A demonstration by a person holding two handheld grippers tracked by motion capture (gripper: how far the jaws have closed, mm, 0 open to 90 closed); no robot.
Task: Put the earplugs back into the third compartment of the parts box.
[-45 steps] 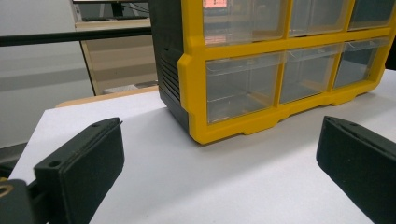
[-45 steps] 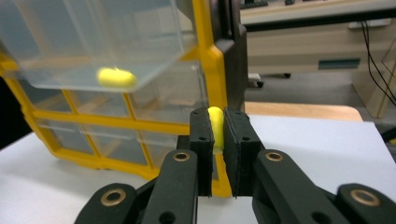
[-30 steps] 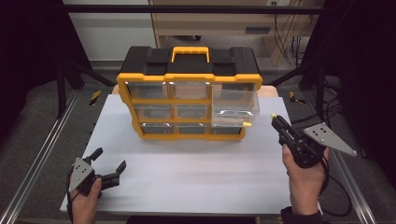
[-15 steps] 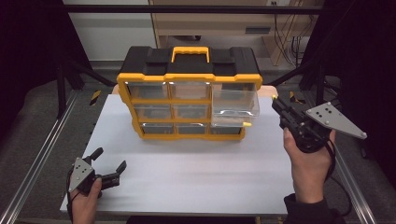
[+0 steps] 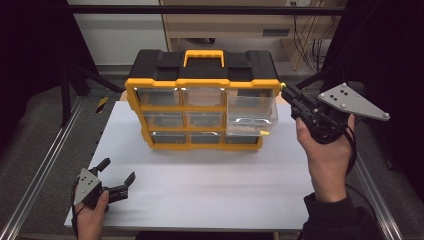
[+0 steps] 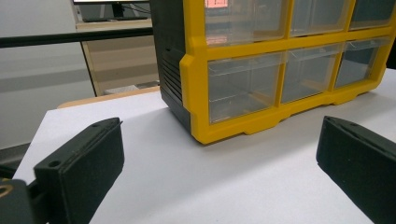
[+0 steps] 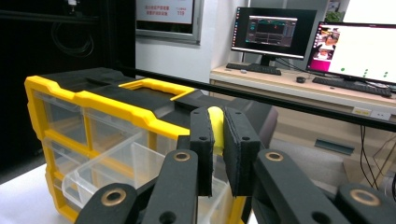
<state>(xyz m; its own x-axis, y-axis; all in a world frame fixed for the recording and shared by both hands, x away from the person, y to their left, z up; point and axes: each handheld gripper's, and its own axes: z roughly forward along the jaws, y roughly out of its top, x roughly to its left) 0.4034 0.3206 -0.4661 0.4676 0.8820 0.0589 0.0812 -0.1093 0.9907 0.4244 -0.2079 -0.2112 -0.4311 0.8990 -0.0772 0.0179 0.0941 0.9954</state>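
A yellow and black organizer (image 5: pixel 202 75) with clear drawers stands at the back of the white table (image 5: pixel 210 175). Its middle right drawer (image 5: pixel 250 117) is pulled out. My right gripper (image 5: pixel 286 91) hangs beside the organizer's upper right corner, above that drawer, shut on a small yellow piece (image 7: pixel 215 123) that shows between its pads (image 7: pixel 201 140). The open drawer (image 7: pixel 130 165) lies below the jaws in the right gripper view. My left gripper (image 5: pixel 118 170) rests at the table's front left, open with nothing between its jaws; its view faces the organizer's lower left corner (image 6: pixel 201 126).
Metal rails (image 5: pixel 40 165) run along both sides of the table. A desk with monitors (image 7: pixel 266 32) stands behind the organizer in the right gripper view. Bare white tabletop (image 5: pixel 215 190) spreads in front of the organizer.
My right gripper has risen from level with the open drawer to the organizer's upper right corner, still shut on the yellow piece. The left gripper has stayed put.
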